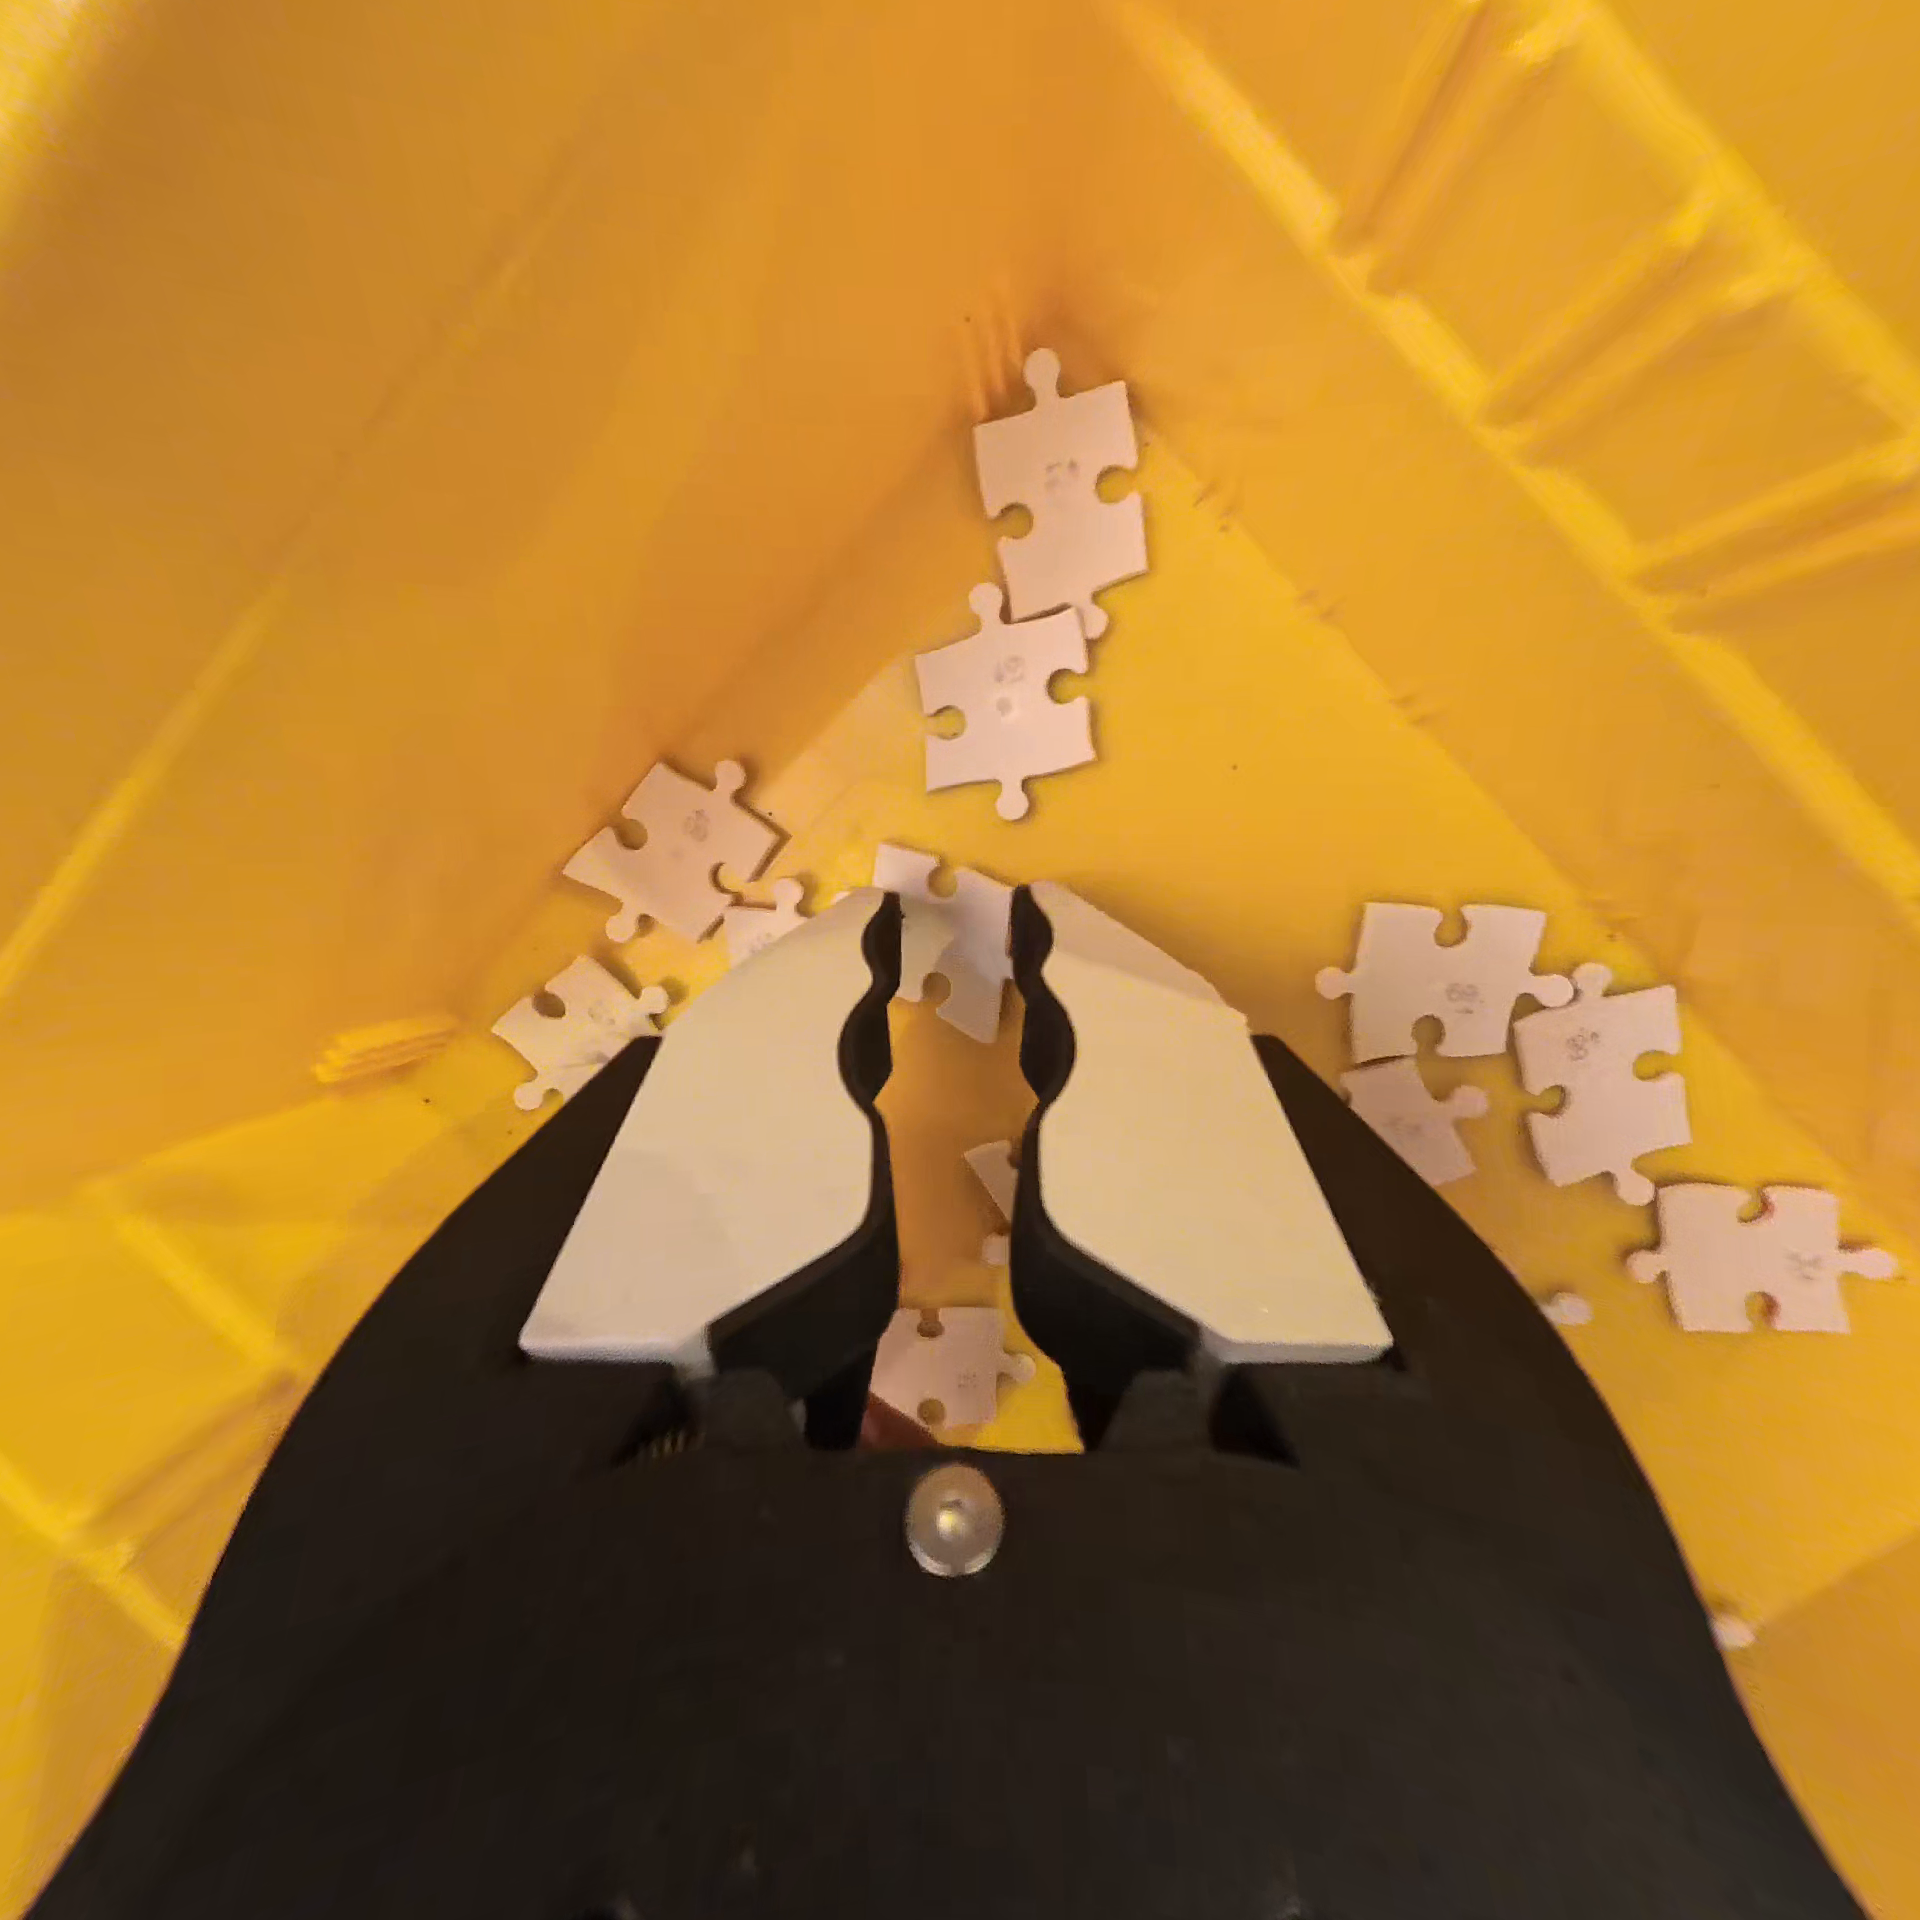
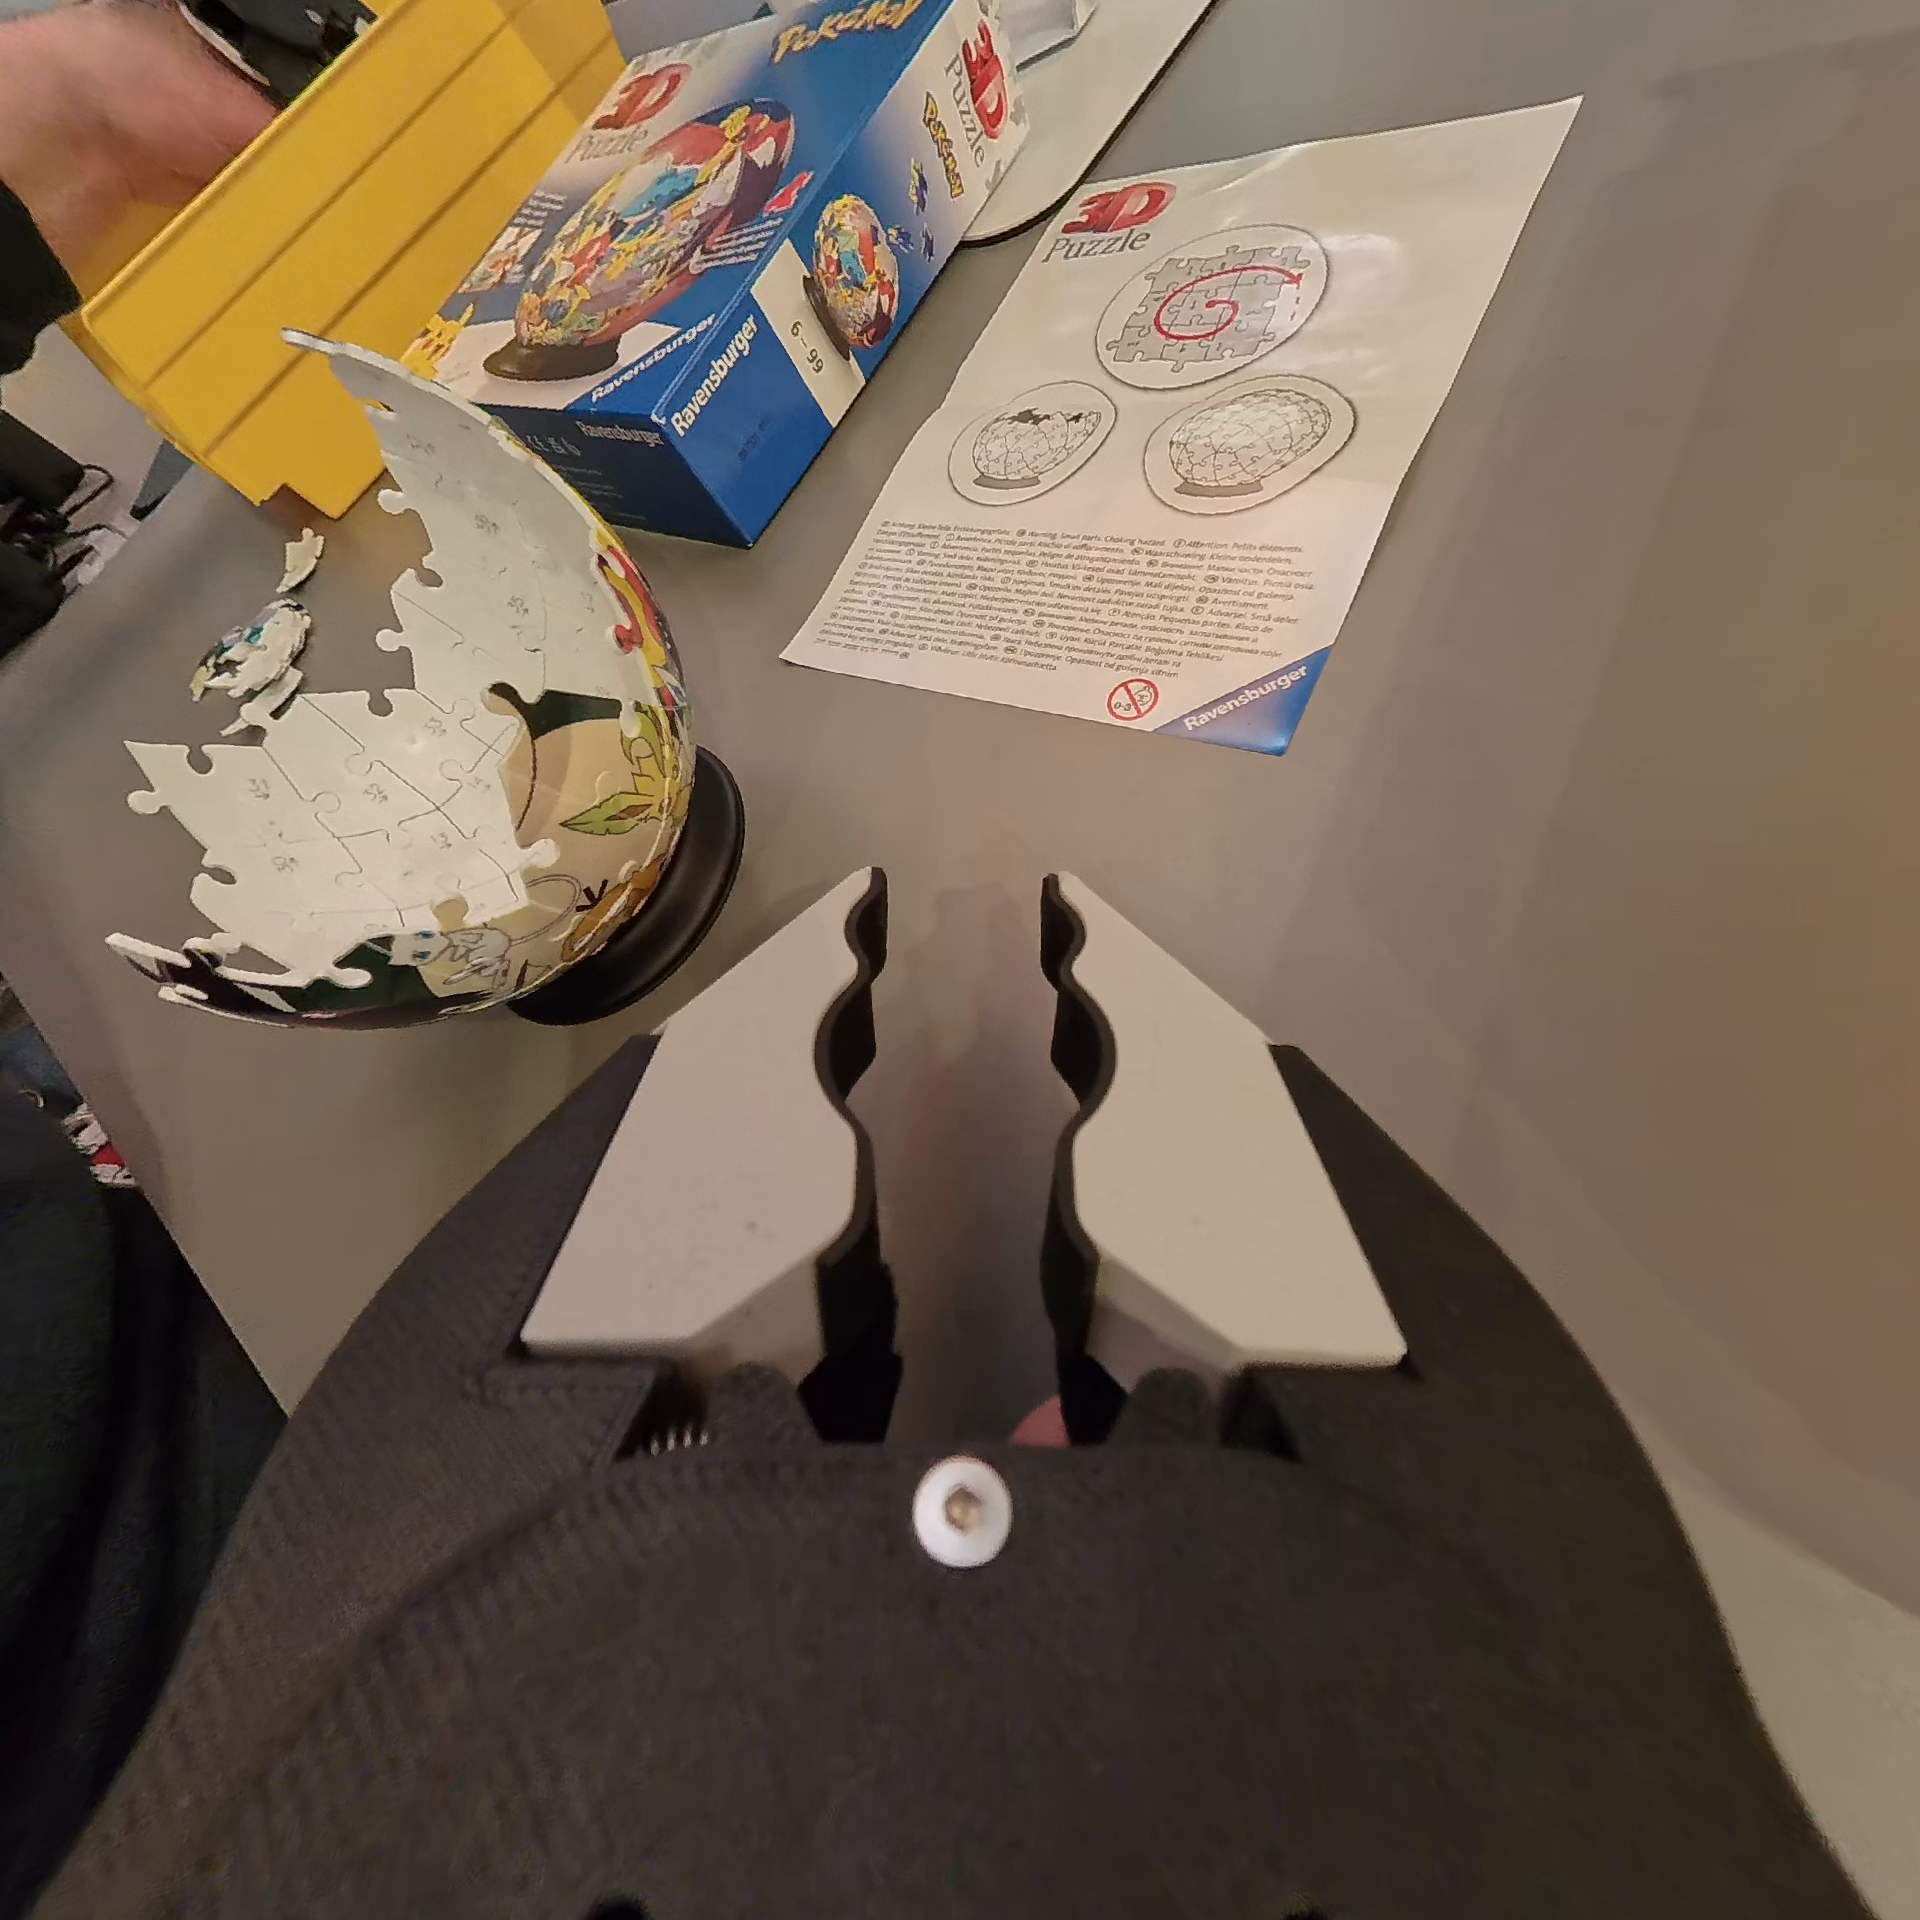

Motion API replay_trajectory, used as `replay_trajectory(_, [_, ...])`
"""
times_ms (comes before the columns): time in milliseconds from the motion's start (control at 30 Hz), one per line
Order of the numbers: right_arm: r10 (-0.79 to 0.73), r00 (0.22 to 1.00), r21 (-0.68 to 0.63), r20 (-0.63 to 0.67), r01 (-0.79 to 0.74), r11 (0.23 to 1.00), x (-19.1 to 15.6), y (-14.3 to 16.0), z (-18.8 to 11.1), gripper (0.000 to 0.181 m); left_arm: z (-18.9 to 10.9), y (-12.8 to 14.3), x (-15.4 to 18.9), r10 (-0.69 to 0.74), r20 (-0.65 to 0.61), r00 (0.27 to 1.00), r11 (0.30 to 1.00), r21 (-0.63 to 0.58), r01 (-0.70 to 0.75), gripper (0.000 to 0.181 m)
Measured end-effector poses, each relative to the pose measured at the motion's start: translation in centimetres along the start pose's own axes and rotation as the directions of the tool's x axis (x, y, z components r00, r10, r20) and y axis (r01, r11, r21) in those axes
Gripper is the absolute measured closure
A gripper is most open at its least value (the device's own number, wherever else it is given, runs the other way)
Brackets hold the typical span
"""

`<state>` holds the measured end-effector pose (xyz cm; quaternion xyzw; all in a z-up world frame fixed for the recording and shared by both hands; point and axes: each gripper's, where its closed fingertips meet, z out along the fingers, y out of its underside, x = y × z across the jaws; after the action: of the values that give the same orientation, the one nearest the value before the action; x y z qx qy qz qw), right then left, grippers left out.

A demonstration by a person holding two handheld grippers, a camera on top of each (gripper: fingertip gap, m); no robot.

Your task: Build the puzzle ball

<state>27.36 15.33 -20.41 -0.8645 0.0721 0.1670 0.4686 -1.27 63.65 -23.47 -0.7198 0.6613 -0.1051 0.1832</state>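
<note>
Left gripper (image 1: 956, 909) is down inside the yellow bin (image 1: 416, 520), aimed at the corner where the loose puzzle pieces (image 1: 1006, 707) lie scattered white backs up. The fingers stand a little apart w/ one piece (image 1: 961, 956) showing in the gap at the tips; whether it's actually pinched or just lying beneath, can't tell from this angle. Prob the bin is there to keep pieces from sliding off the table, and backs-up makes sense since the marks printed on the backs are what guide the order.

Right gripper (image 2: 964, 899) hovers over bare grey table (image 2: 1558, 935), jaws parted, nothing between them. It looks parked, waiting its turn, near enough to the ball to steady it once a piece comes.

The puzzle ball (image 2: 447, 727) is partly built: an open shell tilted on its black stand (image 2: 675, 894), left of the right gripper, inner white side facing the camera, coloured outside to the right. Roughly half the sphere is missing, edge jagged. A few small joined pieces (image 2: 255, 649) sit on the table just beyond it.

Blue puzzle box (image 2: 707, 312) and instruction sheet (image 2: 1195, 436) lie farther back, sheet flat and face up, presumably for reference. Bin's outer wall sits beside the box, w/ a person's arm (image 2: 94, 135) reaching into it
</note>
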Motion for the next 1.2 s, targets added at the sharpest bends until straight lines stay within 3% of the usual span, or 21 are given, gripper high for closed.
replay_trajectory(200, [0.006,1.0,0.014,0.012,-0.006,1.0,-0.1,-0.2,-0.2,0.152,-0.1,0.0,-0.3,0.108,0.088,0.99,0.993,-0.047,-0.104,0.173])
replay_trajectory(333, [0.01,1.0,0.021,0.02,-0.01,1.0,-0.1,-0.3,-0.2,0.152,-1.2,-0.6,-0.6,0.087,0.101,0.991,0.996,0.014,-0.088,0.178])
replay_trajectory(500, [0.012,1.0,0.026,0.023,-0.012,1.0,-0.2,-0.3,-0.3,0.152,-4.7,-1.6,0.5,0.069,0.104,0.992,0.99,0.112,-0.08,0.179])
replay_trajectory(633, [0.013,1.0,0.03,0.025,-0.013,0.999,-0.2,-0.4,-0.3,0.152,-10.9,-2.8,5.2,0.102,0.09,0.991,0.955,0.27,-0.123,0.179])
replay_trajectory(733, [0.012,1.0,0.029,0.025,-0.013,0.999,-0.2,-0.4,-0.3,0.152,-16.0,-2.2,12.7,0.215,0.058,0.975,0.914,0.341,-0.222,0.179])
replay_trajectory(800, [0.012,1.0,0.026,0.026,-0.012,1.0,-0.2,-0.3,-0.3,0.152,-17.5,-1.2,18.1,0.304,0.023,0.952,0.881,0.374,-0.29,0.179])
replay_trajectory(867, [0.011,1.0,0.027,0.029,-0.012,1.0,-0.2,-0.3,-0.3,0.152,-17.1,0.4,20.9,0.354,0.068,0.933,0.871,0.341,-0.355,0.179])
replay_trajectory(967, [0.003,1.0,0.026,0.027,-0.003,1.0,-0.3,-0.3,-0.3,0.152,-15.0,2.4,25.3,0.313,-0.046,0.949,0.886,0.373,-0.274,0.179])
replay_trajectory(1200, [-0.006,1.0,0.027,0.03,0.006,1.0,-0.4,-0.3,-0.3,0.151,-9.3,6.3,27.8,0.264,-0.038,0.964,0.926,0.291,-0.242,0.178])
